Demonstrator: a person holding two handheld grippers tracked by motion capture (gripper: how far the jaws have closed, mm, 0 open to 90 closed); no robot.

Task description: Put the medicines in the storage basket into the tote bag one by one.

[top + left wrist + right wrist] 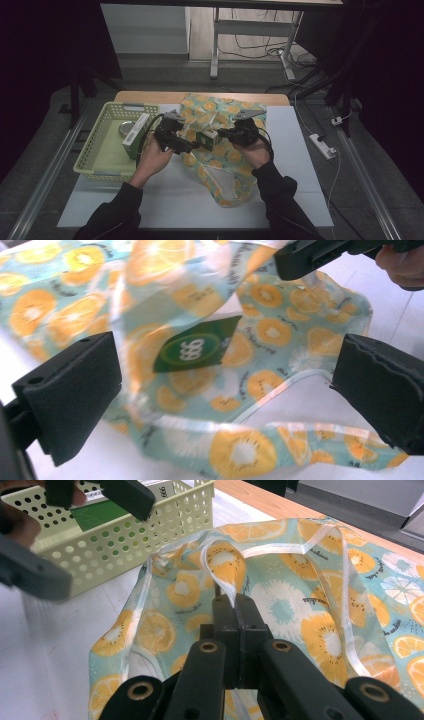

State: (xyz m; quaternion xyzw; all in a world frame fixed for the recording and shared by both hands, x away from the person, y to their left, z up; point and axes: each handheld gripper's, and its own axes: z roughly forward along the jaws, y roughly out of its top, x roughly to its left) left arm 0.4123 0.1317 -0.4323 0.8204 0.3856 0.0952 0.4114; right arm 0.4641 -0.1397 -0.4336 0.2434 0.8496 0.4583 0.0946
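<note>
White table (300, 165), bag (320, 595) pinched by right hand-held gripper (234, 605)

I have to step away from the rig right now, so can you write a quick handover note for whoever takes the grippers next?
Right gripper: shut on the rim of the orange-print bag, holding it up and open.
Left gripper: open, nothing between its jaws, pointing at the bag.
Green box: seen through the bag's clear side, apparently inside, so that item looks done.
Basket: on the table left of the bag, with another box and a round tin in it.
Left: probably those two go into the bag next; keep the rim held.
</note>
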